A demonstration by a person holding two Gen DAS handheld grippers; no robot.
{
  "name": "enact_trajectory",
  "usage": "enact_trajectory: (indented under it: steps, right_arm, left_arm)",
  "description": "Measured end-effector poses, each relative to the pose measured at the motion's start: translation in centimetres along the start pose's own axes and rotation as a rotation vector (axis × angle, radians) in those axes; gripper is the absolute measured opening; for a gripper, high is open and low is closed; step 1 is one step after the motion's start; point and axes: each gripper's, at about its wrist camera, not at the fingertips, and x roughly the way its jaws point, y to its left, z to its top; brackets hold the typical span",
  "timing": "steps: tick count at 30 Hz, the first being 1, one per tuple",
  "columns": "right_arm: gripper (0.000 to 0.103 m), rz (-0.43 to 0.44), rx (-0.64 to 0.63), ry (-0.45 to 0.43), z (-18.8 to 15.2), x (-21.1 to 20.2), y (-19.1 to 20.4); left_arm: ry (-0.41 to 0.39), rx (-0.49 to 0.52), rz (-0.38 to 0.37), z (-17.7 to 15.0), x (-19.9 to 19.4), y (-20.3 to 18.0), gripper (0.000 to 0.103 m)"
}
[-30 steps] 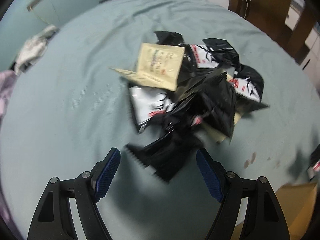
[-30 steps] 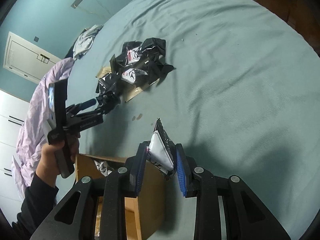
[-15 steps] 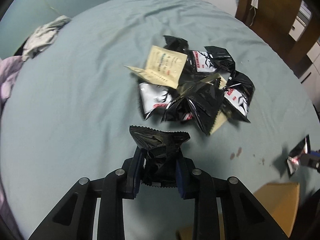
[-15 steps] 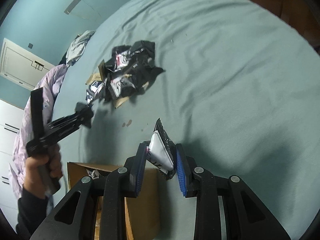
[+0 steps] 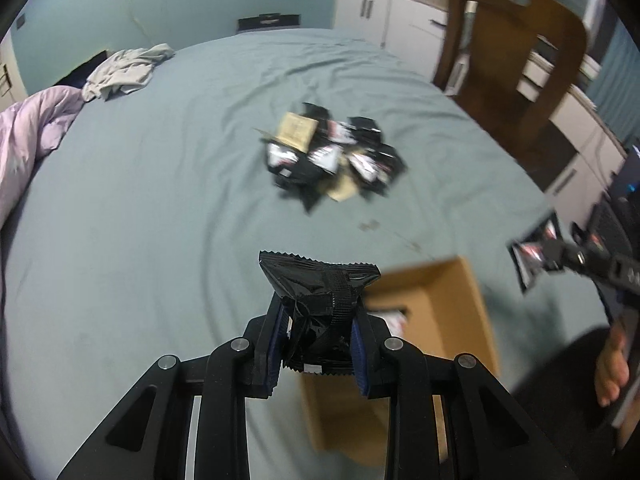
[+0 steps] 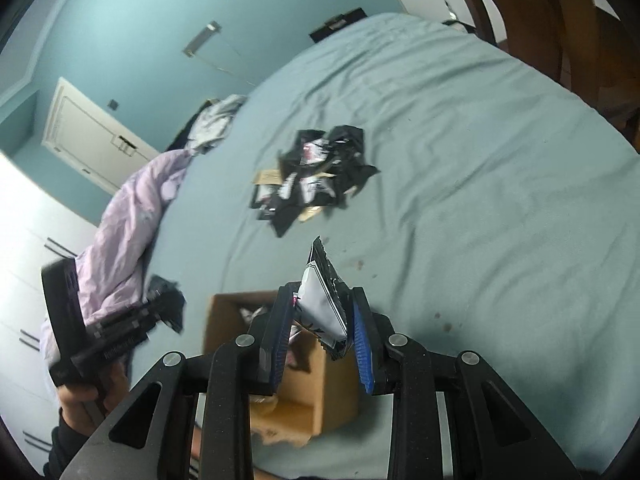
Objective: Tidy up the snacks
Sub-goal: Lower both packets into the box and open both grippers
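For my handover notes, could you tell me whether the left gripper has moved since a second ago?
Yes. The left gripper, now shut on a black packet, has pulled back from the snack pile toward the cardboard box.

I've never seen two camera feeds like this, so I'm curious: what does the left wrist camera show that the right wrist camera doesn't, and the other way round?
Only the left wrist view: the left gripper close up, shut on a black snack packet, and a wooden chair beyond the bed.

Only the right wrist view: the right gripper close up, clamping a black-and-white snack packet, plus a white door.

Both: the blue-green bedsheet, the pile of snack packets, the cardboard box holding packets, and the lilac bedding.
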Motion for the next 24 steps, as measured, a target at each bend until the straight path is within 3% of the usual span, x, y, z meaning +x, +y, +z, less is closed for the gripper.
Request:
enact_trajectory:
  steps: [2,4,13,24]
  right_arm:
    - [0.027,0.023,-0.018,-0.022,-0.7,-1.2,0.3]
    - [0.027,0.033,-0.036,-0.030,-1.3,-1.8,0.5]
    - [0.027,0.030,-0.098,-0.026,-2.2,-1.3,1.4]
    - [0.027,0.001,-0.163,0.007,-1.8,0.9,3.2]
  left_arm:
    - [0.010,-0.035,-0.082,-0.6,-0.2,-0.5,0.028]
    - [0.017,-0.044,-0.101,-1.3,-0.4,-1.3,0.028]
    - [0.119,0.030,-0.042,-3.6,2.5,-4.4,0.028]
    - [0.212,-0.002,0.006,-3.5,6.2,-3.1,0.029]
